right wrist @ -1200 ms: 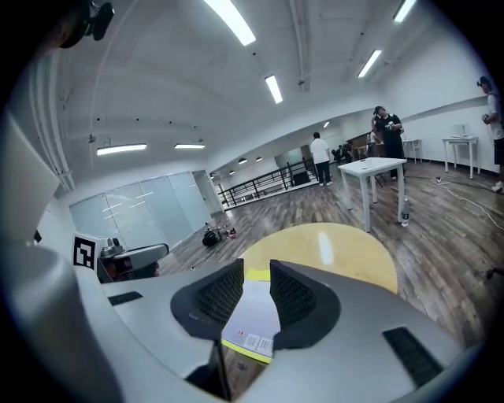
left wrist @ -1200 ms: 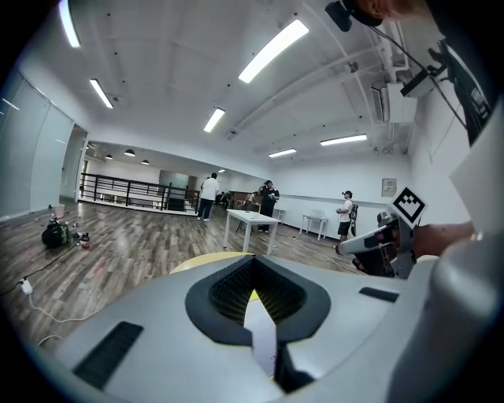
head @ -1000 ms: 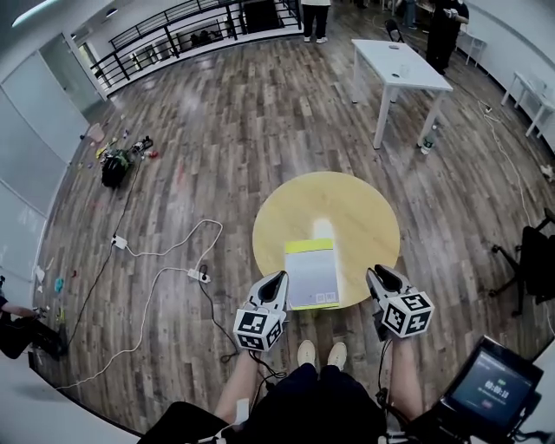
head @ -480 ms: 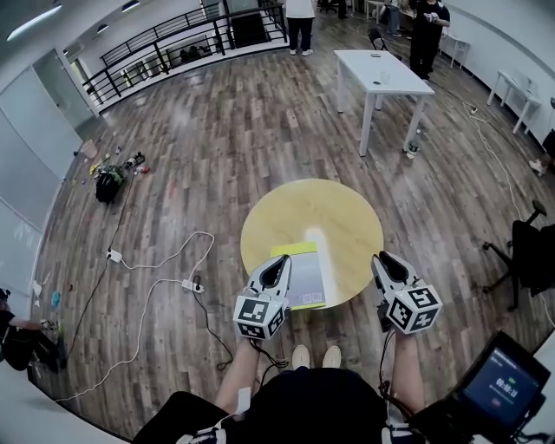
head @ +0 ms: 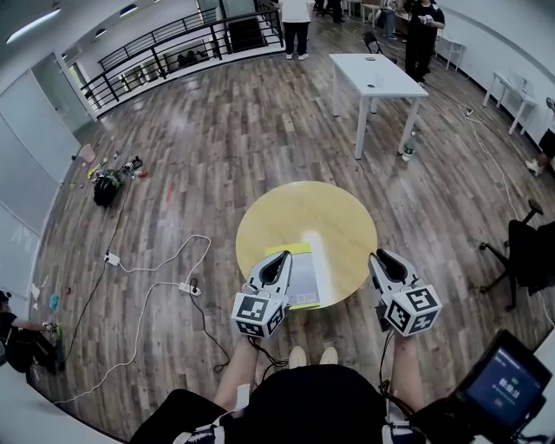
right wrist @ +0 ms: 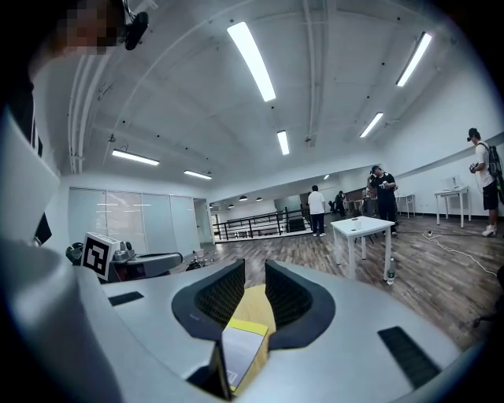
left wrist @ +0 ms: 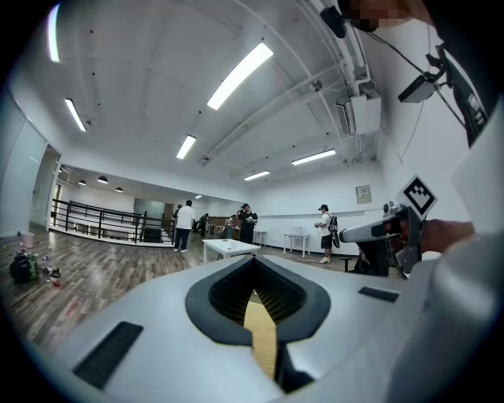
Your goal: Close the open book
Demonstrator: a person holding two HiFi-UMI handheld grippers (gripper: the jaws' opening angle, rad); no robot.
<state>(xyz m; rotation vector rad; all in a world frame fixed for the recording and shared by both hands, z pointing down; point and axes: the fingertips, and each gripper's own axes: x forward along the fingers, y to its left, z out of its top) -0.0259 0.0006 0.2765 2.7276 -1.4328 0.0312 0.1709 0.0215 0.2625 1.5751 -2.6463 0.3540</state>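
A book [head: 303,276] with a grey cover and a yellow-green strip at its far end lies flat near the front edge of the round yellow table [head: 325,217]. It looks closed. My left gripper [head: 279,257] hovers at the book's left edge, its jaws meeting at the tips with nothing in them. My right gripper [head: 379,257] hangs off the table's right front edge, apart from the book, jaws a little apart and empty. Between the jaws in the right gripper view [right wrist: 253,271] the book [right wrist: 240,350] shows below. The left gripper view [left wrist: 252,264] shows only a sliver of table.
A white table [head: 373,74] stands at the back, with people [head: 295,17] beyond it near a railing. Cables and a power strip [head: 189,289] lie on the wooden floor to the left. An office chair [head: 531,251] is at the right, a screen [head: 507,381] at the lower right.
Both grippers have risen and moved slightly towards the table. The book lies where it was.
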